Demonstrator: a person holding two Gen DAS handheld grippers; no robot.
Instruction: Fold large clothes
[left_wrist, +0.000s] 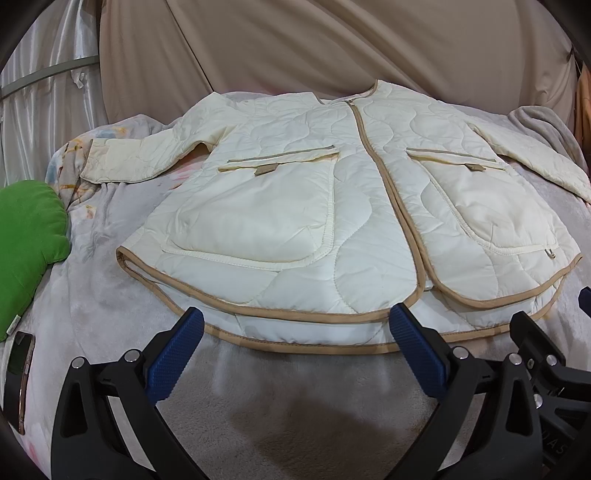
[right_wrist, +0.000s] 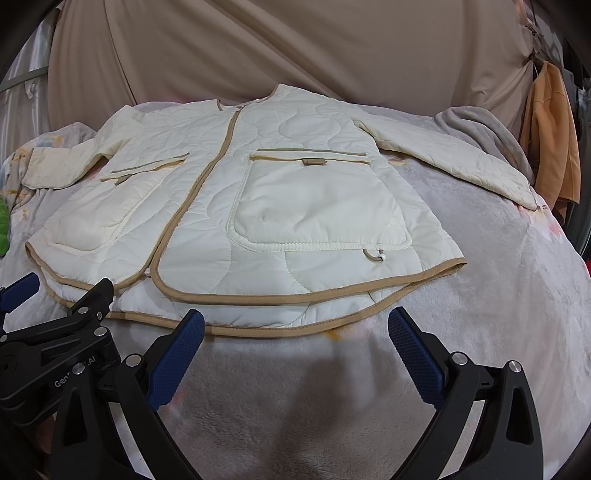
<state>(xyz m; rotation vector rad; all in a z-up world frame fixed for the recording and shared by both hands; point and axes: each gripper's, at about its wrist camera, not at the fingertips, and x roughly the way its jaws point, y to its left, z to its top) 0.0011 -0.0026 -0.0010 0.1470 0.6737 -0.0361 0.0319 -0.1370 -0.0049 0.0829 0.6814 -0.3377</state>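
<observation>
Left gripper (left_wrist: 295, 325) and right gripper (right_wrist: 295, 325): fingers fully spread, holding nothing, poised just short of the hem. Quilted jacket (left_wrist: 295, 206) lies flat, front up, sleeves out, on the bed (left_wrist: 280, 398). Folding not begun; next move likely requires gripping a sleeve or side edge.

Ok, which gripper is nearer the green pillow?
Left. The left gripper hovers by the jacket hem, green pillow close beside it; the right gripper sits further along the hem.
</observation>
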